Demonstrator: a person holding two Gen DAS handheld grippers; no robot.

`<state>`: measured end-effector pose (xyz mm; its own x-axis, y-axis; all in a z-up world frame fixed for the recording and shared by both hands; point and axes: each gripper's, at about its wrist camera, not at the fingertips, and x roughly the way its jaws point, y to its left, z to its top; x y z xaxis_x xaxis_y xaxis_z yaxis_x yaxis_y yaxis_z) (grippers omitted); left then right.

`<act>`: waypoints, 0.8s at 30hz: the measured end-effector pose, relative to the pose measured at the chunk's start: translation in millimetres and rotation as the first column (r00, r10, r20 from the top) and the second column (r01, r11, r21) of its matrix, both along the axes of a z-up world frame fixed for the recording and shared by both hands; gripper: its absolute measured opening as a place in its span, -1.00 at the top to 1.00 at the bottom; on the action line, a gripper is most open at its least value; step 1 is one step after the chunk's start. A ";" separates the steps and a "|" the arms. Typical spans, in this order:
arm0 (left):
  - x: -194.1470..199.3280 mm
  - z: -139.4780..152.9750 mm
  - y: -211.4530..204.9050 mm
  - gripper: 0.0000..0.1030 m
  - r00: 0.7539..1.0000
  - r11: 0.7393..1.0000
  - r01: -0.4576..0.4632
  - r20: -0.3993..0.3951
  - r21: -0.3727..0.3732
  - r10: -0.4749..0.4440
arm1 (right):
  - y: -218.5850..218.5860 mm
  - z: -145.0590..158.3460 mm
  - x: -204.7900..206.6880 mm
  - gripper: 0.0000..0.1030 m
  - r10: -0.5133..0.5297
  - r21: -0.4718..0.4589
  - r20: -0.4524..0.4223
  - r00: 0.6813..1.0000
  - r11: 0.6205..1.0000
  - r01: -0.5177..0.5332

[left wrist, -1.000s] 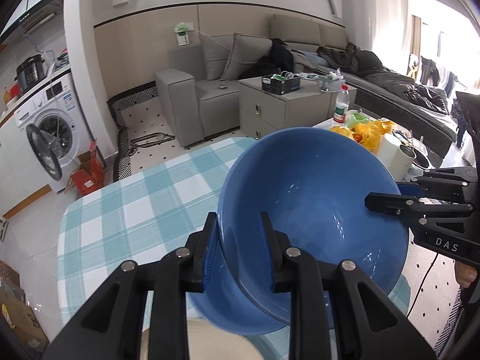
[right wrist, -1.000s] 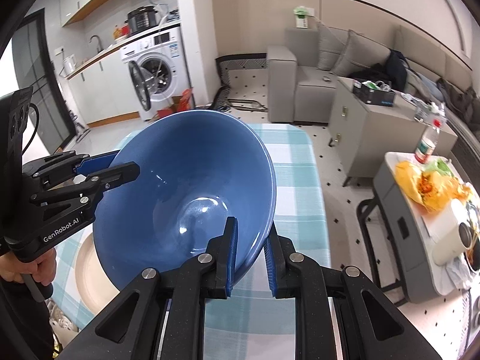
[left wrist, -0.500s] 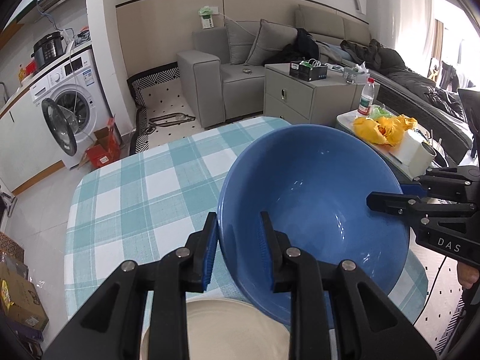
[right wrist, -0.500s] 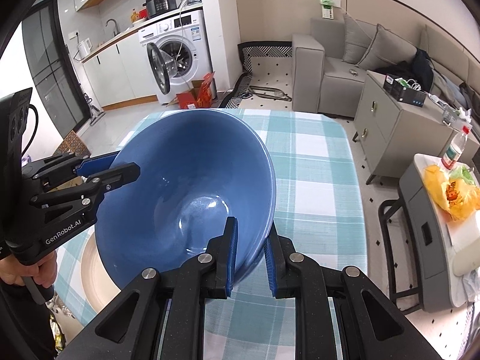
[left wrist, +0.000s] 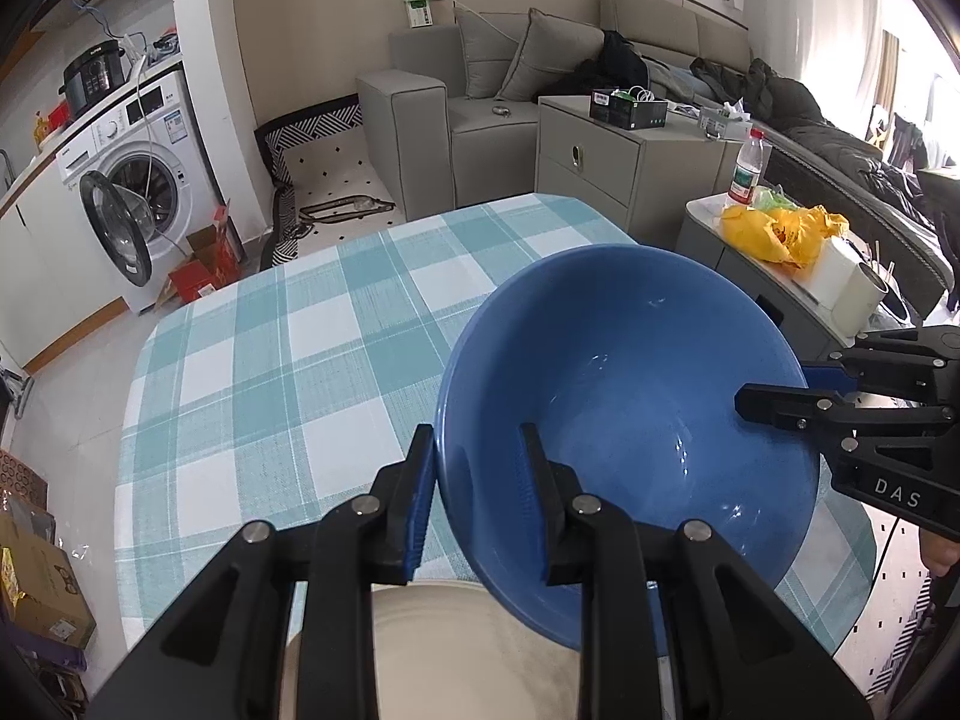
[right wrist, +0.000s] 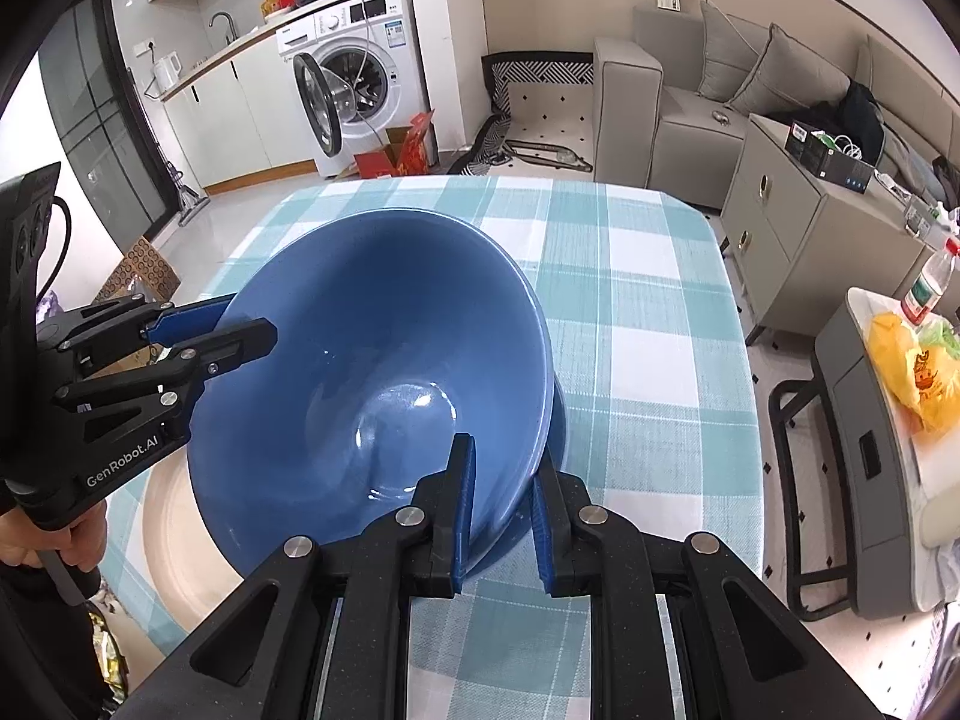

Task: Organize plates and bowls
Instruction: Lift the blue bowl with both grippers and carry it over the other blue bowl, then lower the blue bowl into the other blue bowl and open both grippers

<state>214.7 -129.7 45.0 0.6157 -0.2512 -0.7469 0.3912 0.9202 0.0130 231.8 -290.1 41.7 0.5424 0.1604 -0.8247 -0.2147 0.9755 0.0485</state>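
Bowl (left wrist: 630,420) above table (left wrist: 270,360), between both tools; plate (left wrist: 468,648) on table below bowl.

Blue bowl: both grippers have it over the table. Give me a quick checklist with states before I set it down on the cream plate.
1. Left gripper clamped on the blue bowl's rim: ok.
2. Right gripper clamped on the opposite rim: ok.
3. Bowl level: not ok, it tilts in both wrist views.
4. Cream plate under the bowl: ok, it lies on the checked tablecloth, partly hidden by the bowl.
5. Bowl centred over the plate: cannot tell.
6. Bowl clear of the plate: cannot tell; the underside is hidden.
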 end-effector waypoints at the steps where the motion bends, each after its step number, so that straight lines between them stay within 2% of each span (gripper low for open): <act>1: 0.9 -2.1 -0.2 0.53 1.000 1.000 0.000 -0.004 -0.001 0.000 | 0.8 -2.3 0.6 0.67 0.001 -0.003 -0.005 1.000 1.000 -0.001; 24: 6.0 -26.1 -10.9 0.53 1.000 0.999 0.005 -0.023 0.036 -0.005 | 8.3 -24.7 5.4 0.66 -0.020 -0.090 -0.013 1.000 0.996 0.019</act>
<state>220.7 -140.6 18.9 0.5970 -0.2268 -0.7695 0.3965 0.9173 0.0372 237.2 -281.8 17.0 0.5335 0.0746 -0.8425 -0.1955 0.9800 -0.0370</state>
